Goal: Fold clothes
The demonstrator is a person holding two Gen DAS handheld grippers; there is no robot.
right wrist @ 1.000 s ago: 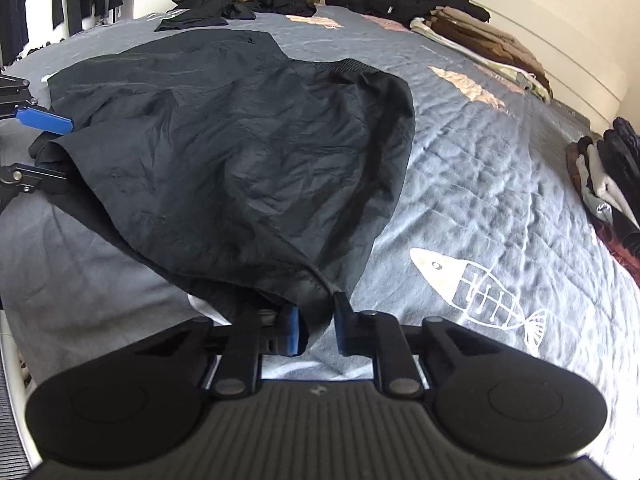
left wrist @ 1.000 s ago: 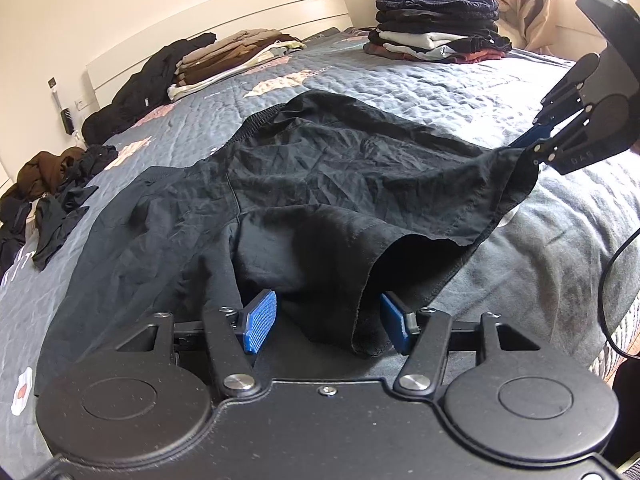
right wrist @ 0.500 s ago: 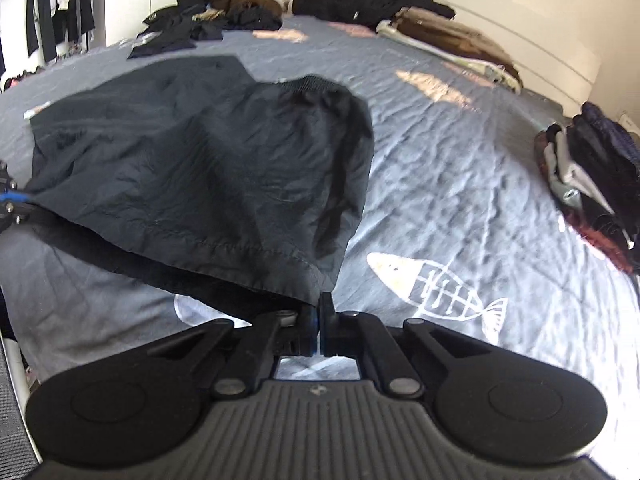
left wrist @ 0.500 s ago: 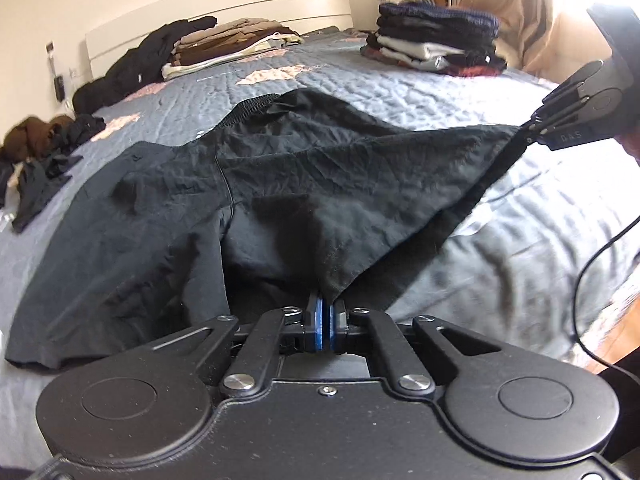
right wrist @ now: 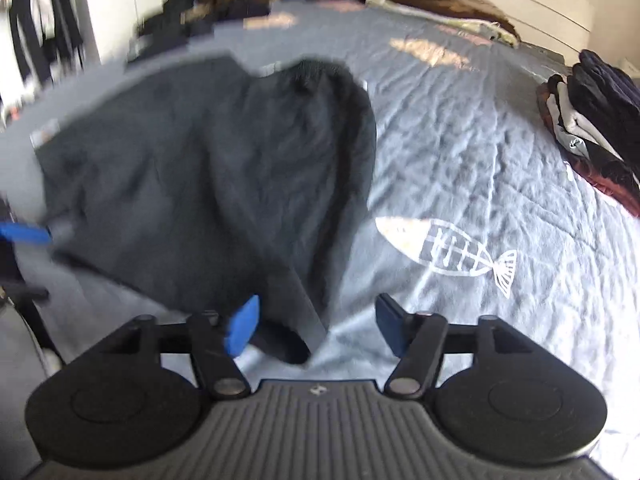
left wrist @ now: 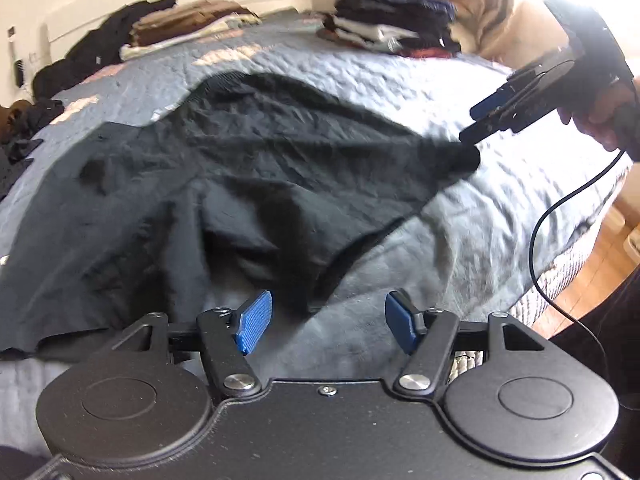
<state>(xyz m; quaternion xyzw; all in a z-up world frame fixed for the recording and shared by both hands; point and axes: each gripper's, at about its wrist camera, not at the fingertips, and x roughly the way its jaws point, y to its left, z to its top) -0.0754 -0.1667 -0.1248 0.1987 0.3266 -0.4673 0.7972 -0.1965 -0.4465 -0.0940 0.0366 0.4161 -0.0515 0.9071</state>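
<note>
both grippers hang with jaws spread, holding nothing: the left gripper [left wrist: 326, 322] just short of the black shorts' [left wrist: 248, 184] near hem, the right gripper [right wrist: 316, 326] over its corner; waistband lies farthest up the quilt [right wrist: 480, 168].

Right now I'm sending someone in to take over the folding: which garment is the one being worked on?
Start from the grey-blue quilted bedspread that covers the bed. The piece is the black shorts spread flat near its front edge, between the open left gripper and the open right gripper. Unlike the folded stack and the heaps by the headboard, it lies alone, a single unfolded garment.
</note>
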